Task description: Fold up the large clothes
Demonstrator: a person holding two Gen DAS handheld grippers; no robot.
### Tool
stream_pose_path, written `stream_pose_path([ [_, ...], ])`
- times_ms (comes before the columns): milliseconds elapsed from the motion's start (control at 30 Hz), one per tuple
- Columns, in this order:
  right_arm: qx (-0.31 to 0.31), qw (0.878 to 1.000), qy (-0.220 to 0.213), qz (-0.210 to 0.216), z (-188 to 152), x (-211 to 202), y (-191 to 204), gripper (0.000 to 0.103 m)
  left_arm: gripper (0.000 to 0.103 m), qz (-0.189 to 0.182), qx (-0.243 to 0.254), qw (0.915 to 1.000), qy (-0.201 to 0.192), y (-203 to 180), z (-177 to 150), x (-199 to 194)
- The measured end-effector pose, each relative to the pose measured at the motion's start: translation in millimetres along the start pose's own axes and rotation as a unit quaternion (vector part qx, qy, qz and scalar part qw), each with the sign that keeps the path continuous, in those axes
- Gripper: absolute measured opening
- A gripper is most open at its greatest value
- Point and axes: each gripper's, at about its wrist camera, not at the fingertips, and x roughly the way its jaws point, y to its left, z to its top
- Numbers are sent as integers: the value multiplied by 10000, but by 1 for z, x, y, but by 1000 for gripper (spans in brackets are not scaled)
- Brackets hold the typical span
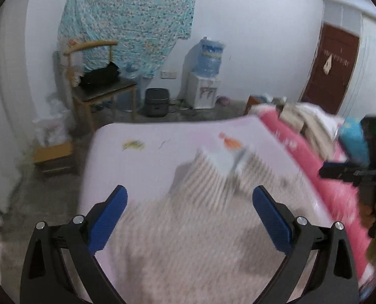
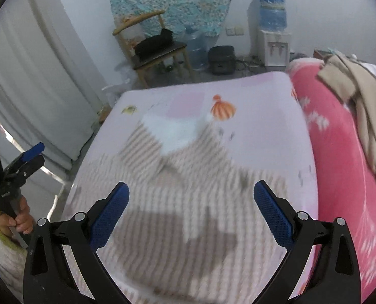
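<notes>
Currently both grippers hover above the bed [image 2: 264, 86], nothing held. Left gripper [image 1: 190, 211]: jaws wide apart, blue pads [image 1: 110, 217] either side of the sweater [image 1: 188, 228]; no contact visible. Right gripper [image 2: 191, 209]: jaws also wide apart over the same garment, not touching it. Sweater is striped beige/white with a white collar area, lying spread on the lilac sheet, collar end toward the far edge of the bed, just short of the orange balloon print [image 2: 222, 110]. Motion blur on the fabric in both views, so fold state is hard to read; a dark shadow falls across its near part in the right wrist view. Pink blanket [image 2: 340, 152] lies along the right side of the bed with a beige garment [image 2: 360, 96] draped on top. In the right wrist view the left gripper shows at the left edge, gripped by a hand [image 2: 20, 221]. Chair [image 2: 157, 50] and water dispenser [image 2: 274, 45] stand against the far wall.
</notes>
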Motion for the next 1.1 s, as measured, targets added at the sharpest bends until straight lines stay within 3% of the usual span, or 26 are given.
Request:
stream_pose_path([
  [100,264,9989,319,202,39,36,-22,95,97,-261,-222,9992,229,1,34,58],
  [167,518,9970,501,289,55,62,-31,95,96,-397,-410,9966,598,0,51,108],
  [300,818,9919,886,403,71,119,-42,92,90,-298,-663,9906,1160,2,59,181],
  [400,1126,9867,1049,519,74,152,-49,80,76,-214,-810,9855,1476,5,57,221],
  [467,1266,9838,1136,568,72,169,-53,68,54,-233,-924,9814,1666,8,53,236],
  [500,1280,9833,1169,553,72,171,-53,50,48,-246,-948,9800,1733,8,52,241],
  [533,1282,9825,1228,561,71,174,-53,27,32,-253,-955,9789,1791,9,49,243],
  [567,1314,9808,1252,718,67,173,-52,22,20,-358,-963,9780,1816,9,48,241],
  [633,1186,9831,1091,873,61,154,-46,16,14,-533,-772,9818,1653,4,47,222],
  [767,574,9903,798,983,41,102,-19,14,11,-755,-131,9872,1398,-14,43,175],
  [900,93,9931,653,968,3,57,5,15,11,-1053,290,9862,1245,-27,26,124],
  [1000,-281,9930,739,879,-35,35,22,24,11,-1183,668,9835,1194,-33,-2,86],
  [1033,-328,9918,797,942,-44,29,24,31,11,-1168,760,9830,1194,-37,-10,81],
  [1100,-332,9905,760,1093,-50,11,26,35,11,-1131,969,9806,1277,-38,-36,65],
])
